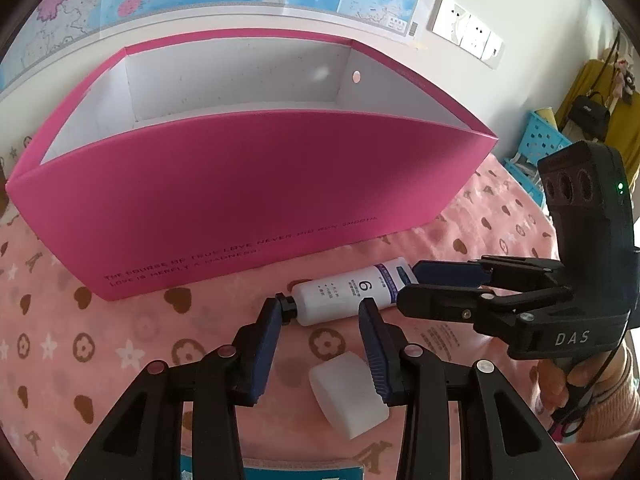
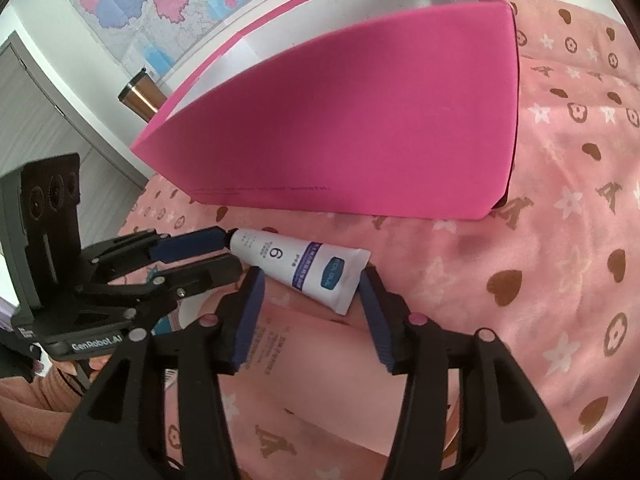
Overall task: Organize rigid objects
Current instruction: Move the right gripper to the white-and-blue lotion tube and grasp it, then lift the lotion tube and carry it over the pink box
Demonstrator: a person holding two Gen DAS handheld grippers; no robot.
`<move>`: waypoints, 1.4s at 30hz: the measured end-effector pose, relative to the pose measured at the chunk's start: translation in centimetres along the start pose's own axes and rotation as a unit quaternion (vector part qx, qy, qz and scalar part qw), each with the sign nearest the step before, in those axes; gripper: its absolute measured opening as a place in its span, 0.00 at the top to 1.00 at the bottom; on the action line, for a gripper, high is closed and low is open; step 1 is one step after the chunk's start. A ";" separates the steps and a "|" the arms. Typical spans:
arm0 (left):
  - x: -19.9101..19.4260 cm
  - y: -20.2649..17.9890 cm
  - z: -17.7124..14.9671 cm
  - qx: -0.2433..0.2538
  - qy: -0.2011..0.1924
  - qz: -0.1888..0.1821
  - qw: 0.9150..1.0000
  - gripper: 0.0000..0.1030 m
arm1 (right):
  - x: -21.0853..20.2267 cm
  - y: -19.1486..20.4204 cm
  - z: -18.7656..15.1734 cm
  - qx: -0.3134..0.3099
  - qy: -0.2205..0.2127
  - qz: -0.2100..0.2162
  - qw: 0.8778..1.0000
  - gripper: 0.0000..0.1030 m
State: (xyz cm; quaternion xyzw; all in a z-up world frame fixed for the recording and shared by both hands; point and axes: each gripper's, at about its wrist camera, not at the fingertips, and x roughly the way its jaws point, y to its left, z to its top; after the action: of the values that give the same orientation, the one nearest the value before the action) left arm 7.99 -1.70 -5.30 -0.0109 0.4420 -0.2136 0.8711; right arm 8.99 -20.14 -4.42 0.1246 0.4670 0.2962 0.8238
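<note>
I bracketed the white plastic tube (image 2: 304, 268) between both grippers, left gripper (image 1: 320, 312) and right gripper (image 2: 312, 284) unclenched, for lifting into the pink cardboard box (image 1: 248, 184).

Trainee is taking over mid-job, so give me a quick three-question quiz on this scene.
1. True or false: the white tube lies inside the pink box.
2. Which end of the tube is nearest the left tool? A: cap; B: crimped end; C: neither.
3. Fill in: the white block lies on the ____ cloth.
Key: 1 false; 2 A; 3 pink.
</note>
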 end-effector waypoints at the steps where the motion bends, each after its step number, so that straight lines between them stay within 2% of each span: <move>1: 0.0 0.0 0.0 0.000 0.000 -0.001 1.000 0.61 | 0.0 0.0 0.0 -0.001 0.000 0.000 1.000 0.48; 11: -1.0 -0.7 -0.1 0.004 -0.010 -0.009 1.000 0.61 | -1.4 0.3 0.3 -0.017 -0.017 -0.004 1.000 0.48; 22: -4.1 -2.1 0.3 0.016 -0.038 -0.020 0.999 0.61 | -4.1 1.3 0.1 -0.036 -0.039 -0.001 0.999 0.48; 42: -9.4 -3.8 3.2 0.029 -0.128 -0.027 0.991 0.61 | -9.6 4.8 2.7 -0.094 -0.113 -0.008 0.989 0.48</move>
State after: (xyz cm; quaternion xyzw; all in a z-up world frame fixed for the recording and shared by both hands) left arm 4.19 -2.10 4.61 -0.0247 0.3197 -0.2463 0.9146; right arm 5.74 -21.94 6.02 0.0751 0.3419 0.3160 0.8818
